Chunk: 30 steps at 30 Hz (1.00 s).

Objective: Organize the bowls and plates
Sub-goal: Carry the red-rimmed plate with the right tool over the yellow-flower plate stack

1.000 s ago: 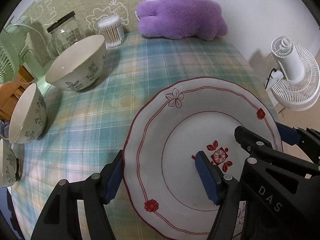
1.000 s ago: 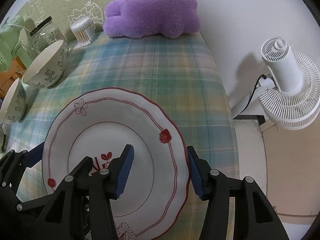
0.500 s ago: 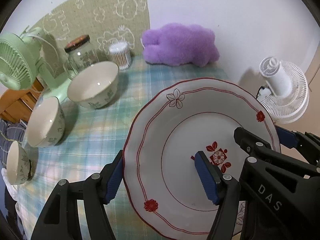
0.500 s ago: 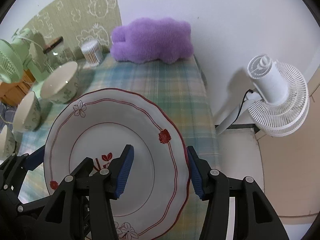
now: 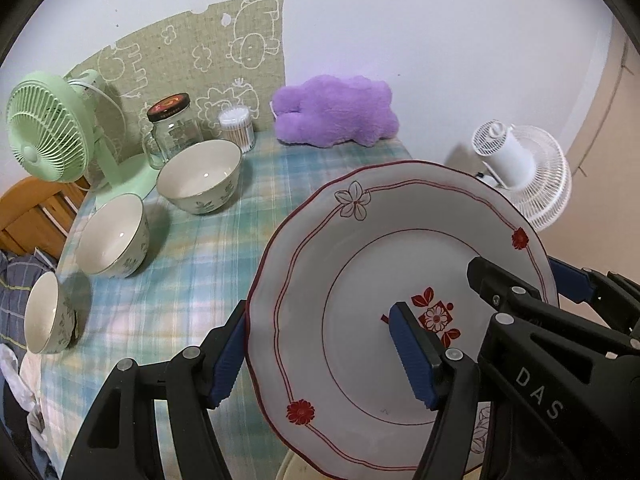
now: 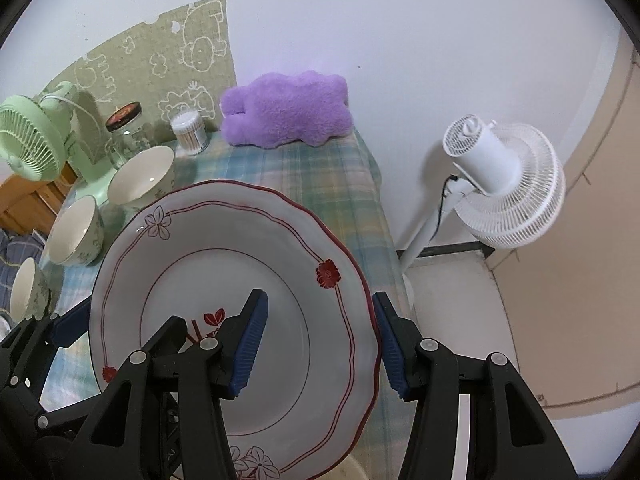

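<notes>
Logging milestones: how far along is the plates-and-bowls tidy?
Done: nothing stacked; three bowls stand apart on the tablecloth. In hand: left claw and right claw each straddle opposite rims of the plate, held above the table. Left: place plate, group bowls.

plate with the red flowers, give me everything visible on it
The plate is white, glossy, ceramic-looking, with a scalloped dark-red rim, a double red line round the border, red and outlined flowers on it, and a red flower motif at the centre. It is lifted off the plaid tablecloth and tilted. The left gripper straddles its left edge, the right gripper its right edge, one blue pad over the face, the other outside the rim. Nothing lies on it.
</notes>
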Tool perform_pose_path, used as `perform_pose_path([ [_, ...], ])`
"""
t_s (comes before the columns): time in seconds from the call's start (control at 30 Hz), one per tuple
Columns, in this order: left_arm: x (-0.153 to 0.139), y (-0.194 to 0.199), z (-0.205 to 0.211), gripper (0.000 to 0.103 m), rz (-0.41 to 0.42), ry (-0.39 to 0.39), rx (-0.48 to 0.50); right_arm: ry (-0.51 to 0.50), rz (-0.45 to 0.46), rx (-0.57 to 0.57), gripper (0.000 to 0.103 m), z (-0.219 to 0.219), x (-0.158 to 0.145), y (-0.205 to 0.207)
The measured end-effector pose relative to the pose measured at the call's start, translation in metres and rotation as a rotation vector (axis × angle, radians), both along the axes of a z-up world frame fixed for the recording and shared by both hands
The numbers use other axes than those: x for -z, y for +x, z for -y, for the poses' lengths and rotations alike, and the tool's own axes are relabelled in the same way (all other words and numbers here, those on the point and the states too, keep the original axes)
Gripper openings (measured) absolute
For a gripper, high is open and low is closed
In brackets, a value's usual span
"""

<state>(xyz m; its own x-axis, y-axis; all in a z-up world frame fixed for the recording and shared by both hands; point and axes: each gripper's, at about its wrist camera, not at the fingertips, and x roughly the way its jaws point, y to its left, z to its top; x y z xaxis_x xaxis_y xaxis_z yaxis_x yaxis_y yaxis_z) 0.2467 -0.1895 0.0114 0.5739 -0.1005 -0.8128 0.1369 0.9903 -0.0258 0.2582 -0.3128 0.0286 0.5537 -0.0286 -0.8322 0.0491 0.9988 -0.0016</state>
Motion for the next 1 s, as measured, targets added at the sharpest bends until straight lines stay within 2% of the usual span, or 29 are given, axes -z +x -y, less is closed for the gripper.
perform_pose_path([
  [0.23, -0.004, -0.036, 0.004, 0.069, -0.004, -0.012, 0.046, -0.015, -0.001, 0.049, 0.056, 0.000, -0.006, -0.046],
  [0.47, 0.009, -0.071, 0.009, 0.069, -0.037, -0.032, 0.080, -0.030, -0.029, 0.087, 0.056, 0.004, 0.003, -0.085],
  [0.8, 0.043, -0.100, 0.017, 0.069, -0.107, -0.023, 0.116, -0.028, -0.094, 0.128, 0.056, 0.010, 0.035, -0.123],
  [1.0, 0.065, -0.104, 0.021, 0.069, -0.155, -0.010, 0.118, -0.005, -0.141, 0.144, 0.056, 0.016, 0.062, -0.132],
])
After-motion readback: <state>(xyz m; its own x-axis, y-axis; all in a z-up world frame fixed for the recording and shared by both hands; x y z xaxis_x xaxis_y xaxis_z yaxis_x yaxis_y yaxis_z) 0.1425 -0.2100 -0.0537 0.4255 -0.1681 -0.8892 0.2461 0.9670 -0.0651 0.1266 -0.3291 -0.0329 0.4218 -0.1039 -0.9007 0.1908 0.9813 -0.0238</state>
